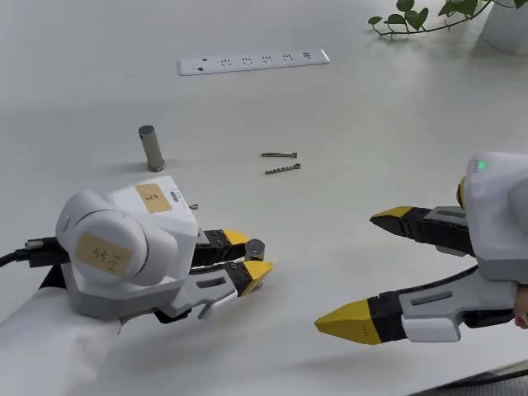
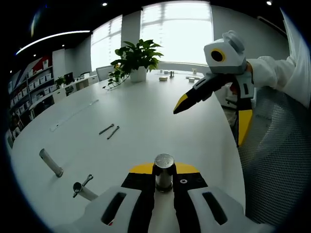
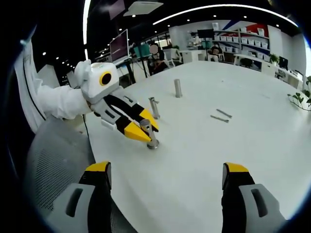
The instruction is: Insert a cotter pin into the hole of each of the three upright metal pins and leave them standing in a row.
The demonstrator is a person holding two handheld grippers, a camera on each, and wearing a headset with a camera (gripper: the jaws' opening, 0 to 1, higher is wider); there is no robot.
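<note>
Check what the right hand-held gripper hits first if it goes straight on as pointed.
Probably the upright metal pin held in the left hand-held gripper, or that gripper's yellow tips beside it. The open right hand-held gripper has bare table ahead until then; depth is hard to judge.

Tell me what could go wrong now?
The left tool clamps a standing metal pin; any tilt could topple it. The cotter pins lie thin and flat on the table, so the open right tool might slip grabbing one. Another pin stands close beside the left tool and could get bumped.
</note>
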